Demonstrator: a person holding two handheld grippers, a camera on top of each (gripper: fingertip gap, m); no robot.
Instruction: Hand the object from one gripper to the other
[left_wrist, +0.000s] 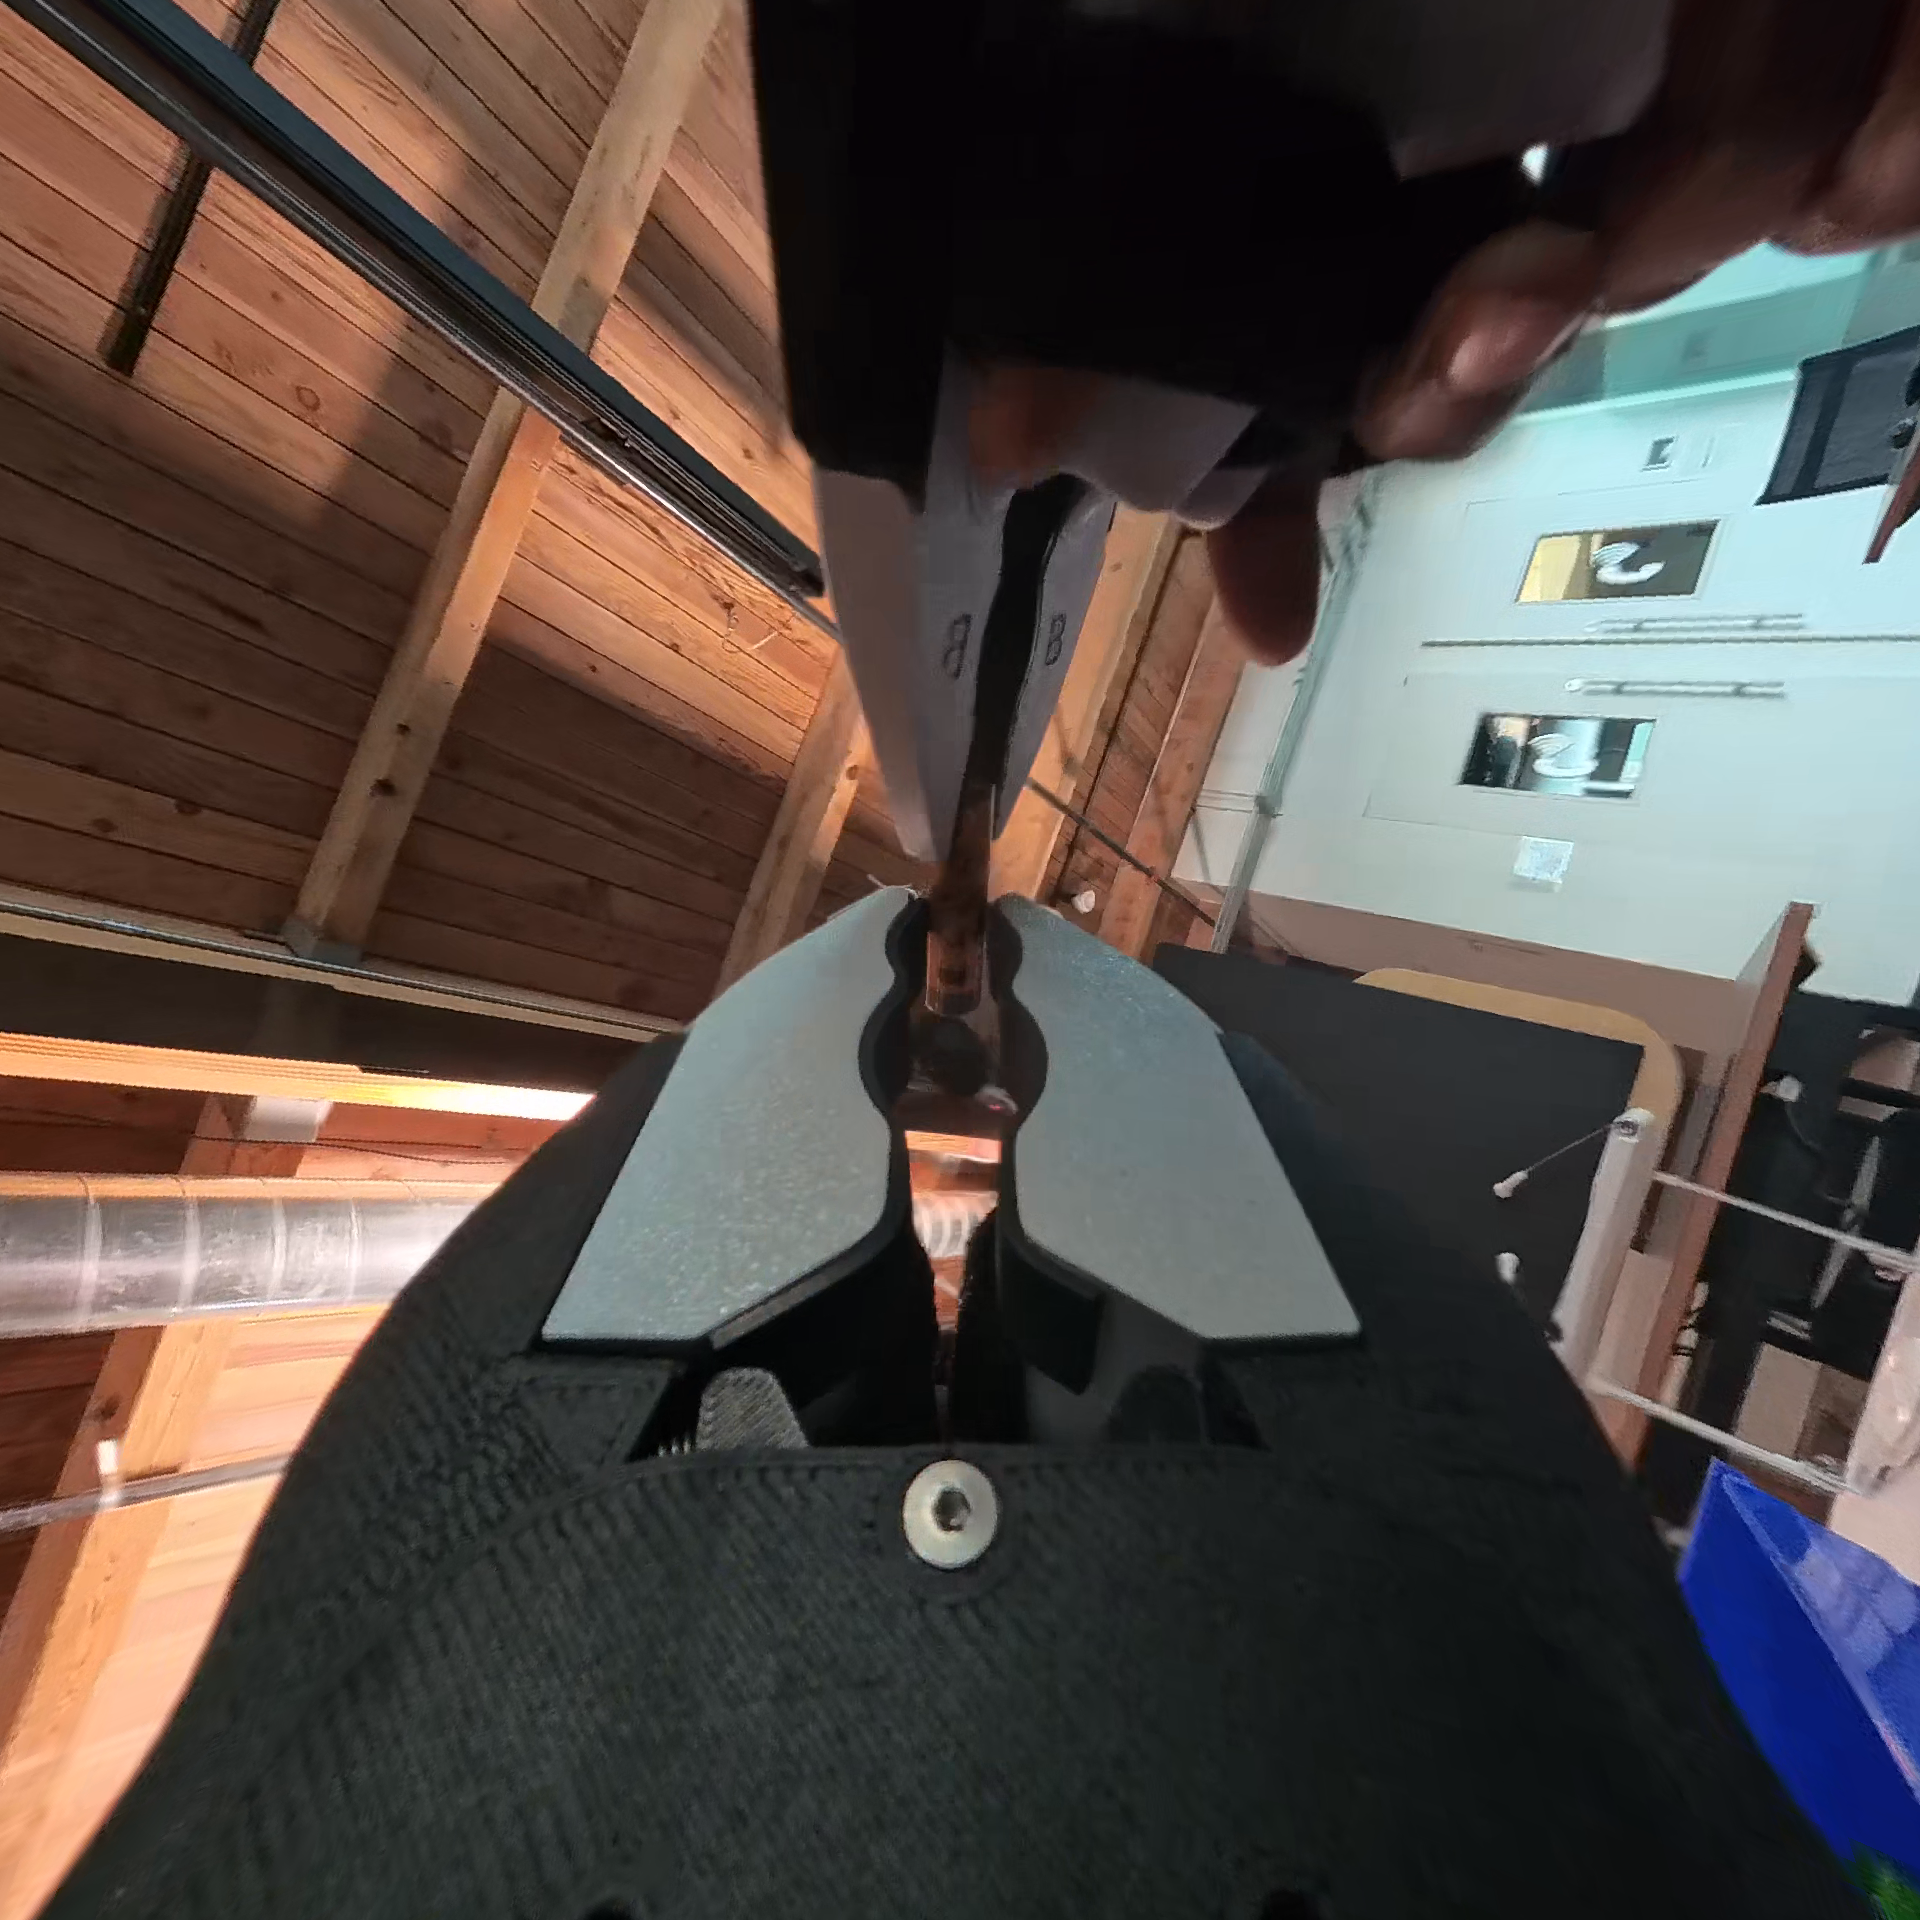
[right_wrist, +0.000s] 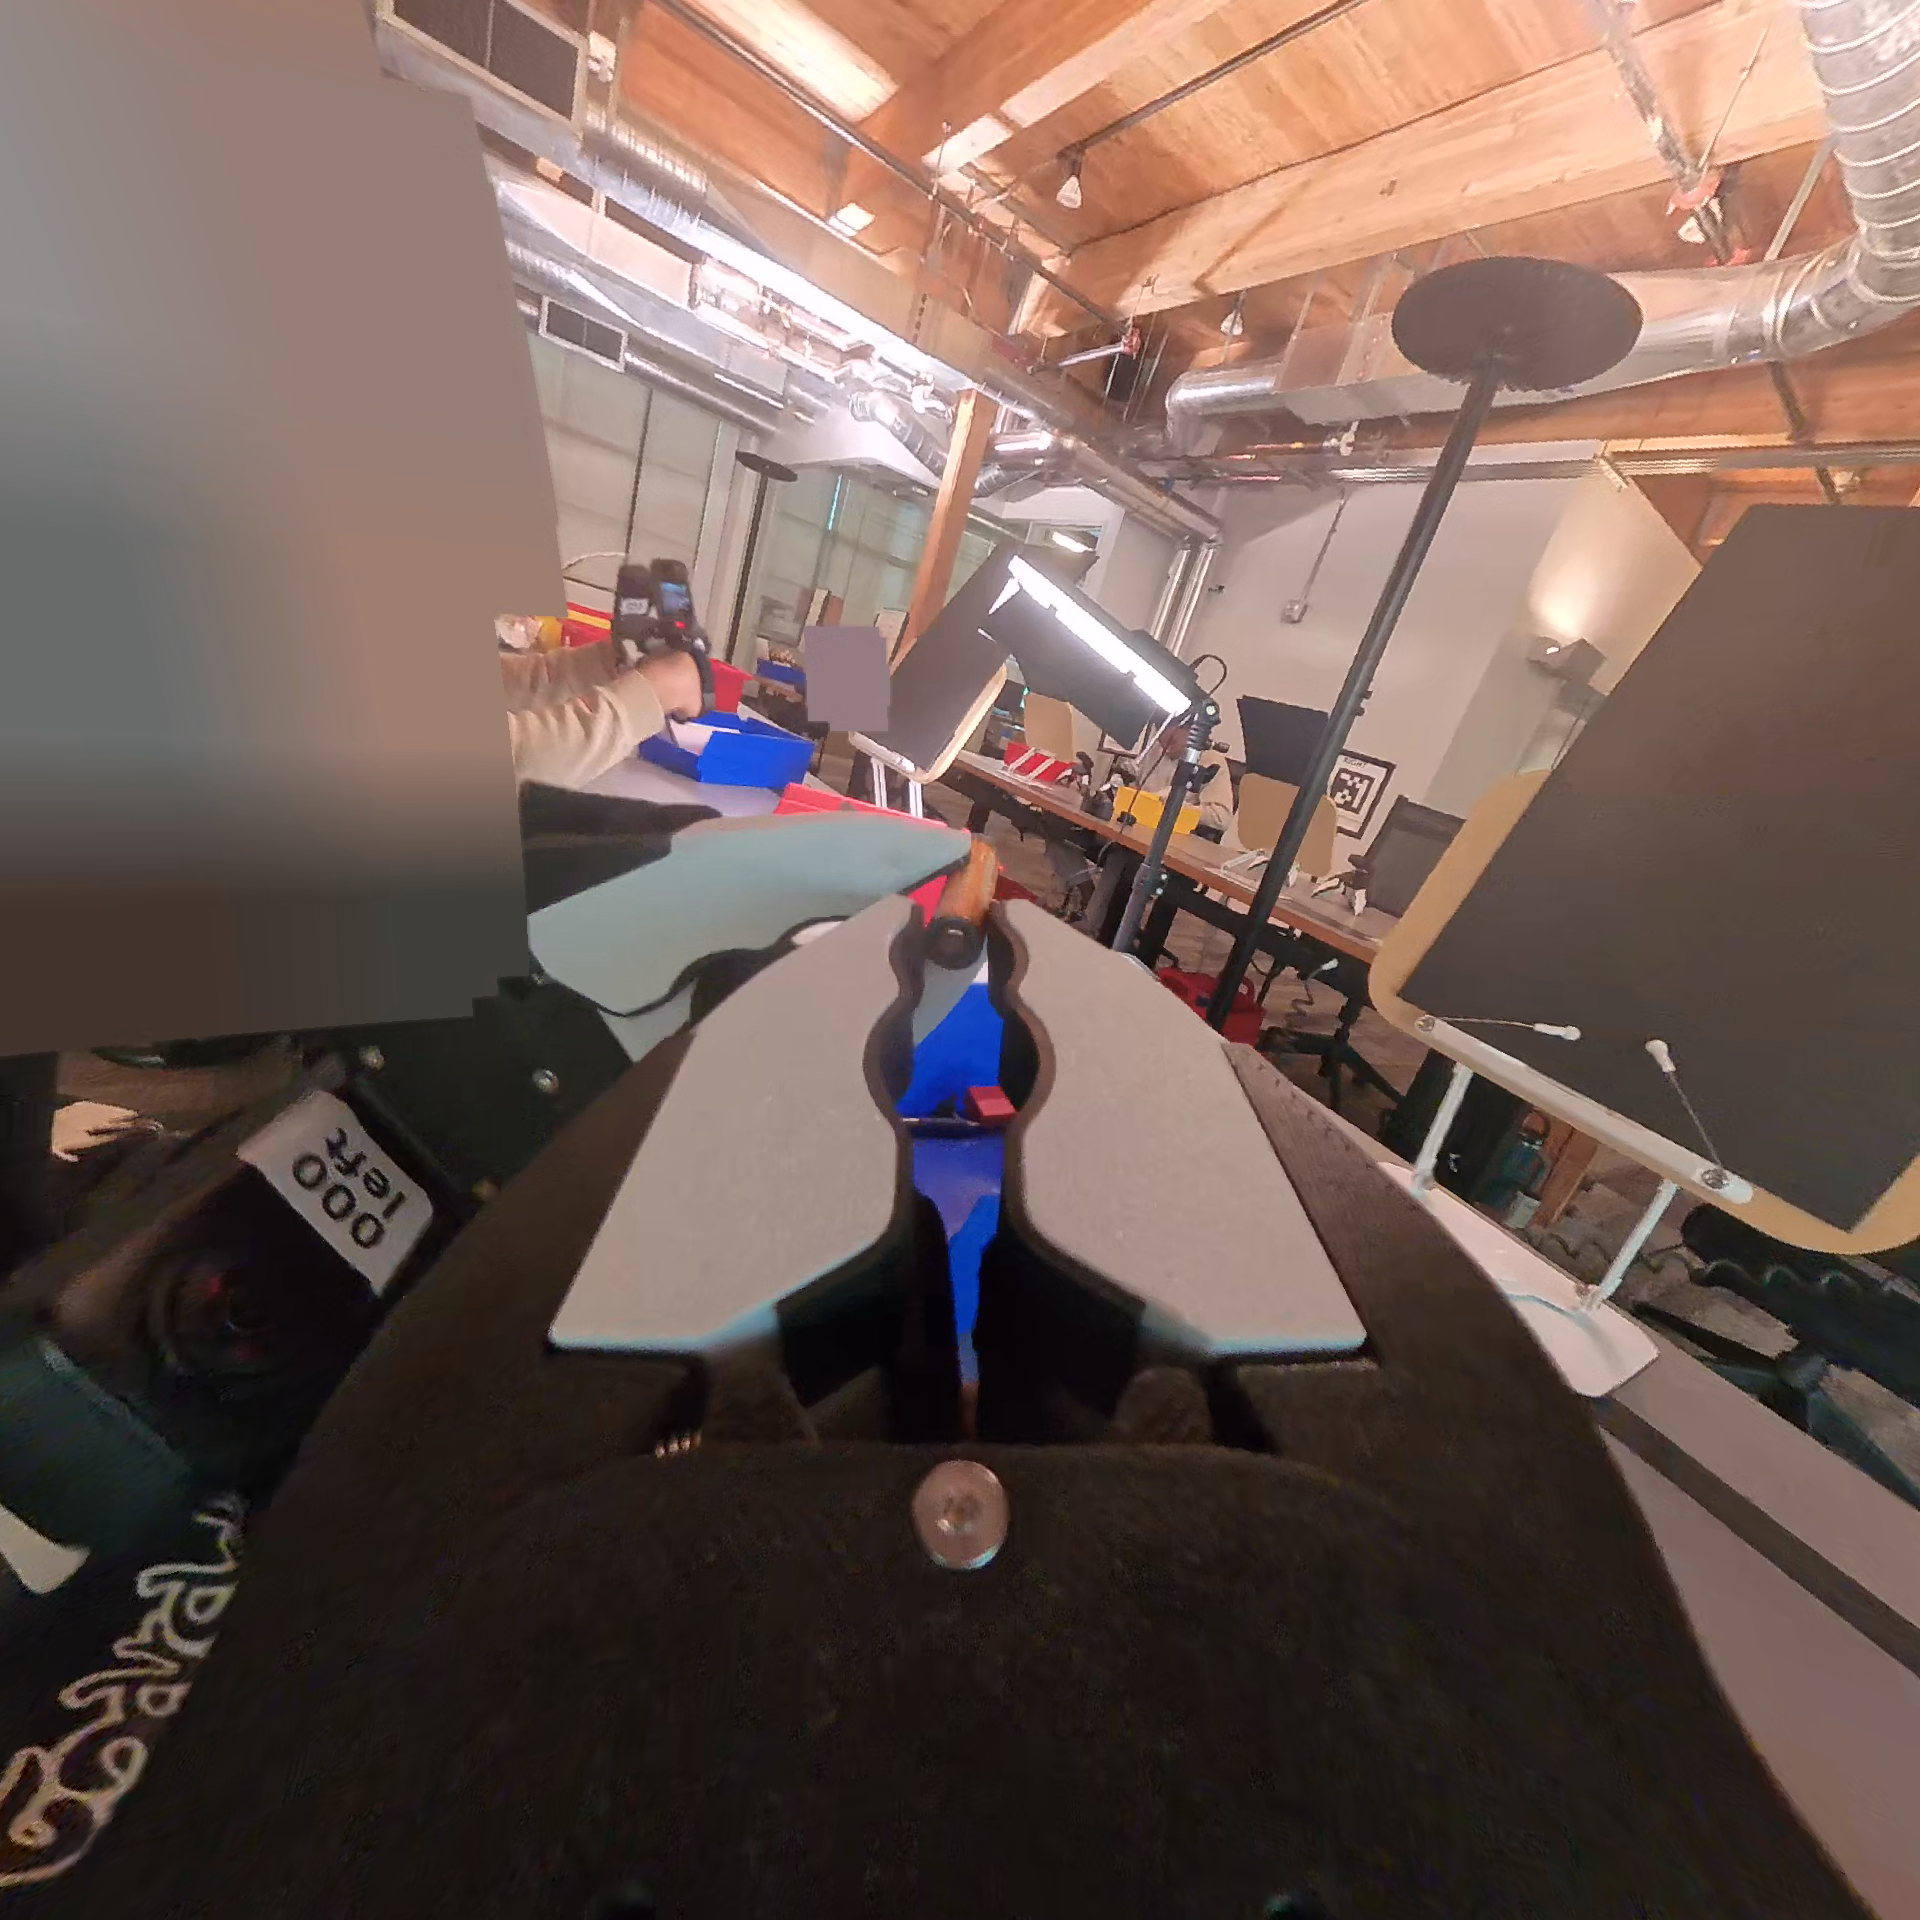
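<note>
The object is a slender brown mottled stick with a dark round end. In the left wrist view it lies between the fingertips of my left gripper, which close on its near end. My right gripper comes down from above with a hand behind it, and its grey fingers pinch the same stick farther along. In the right wrist view the stick sits between the tips of my right gripper. A grey finger of the left gripper reaches in from the left to the stick's far end. Both grippers hold it in mid-air.
A blue bin lies below the right gripper, and a corner of one shows in the left wrist view. A black panel on a white stand is close on the right. A black lamp pole stands ahead. A person works at a far table. The tips of both grippers are at nearly the same place.
</note>
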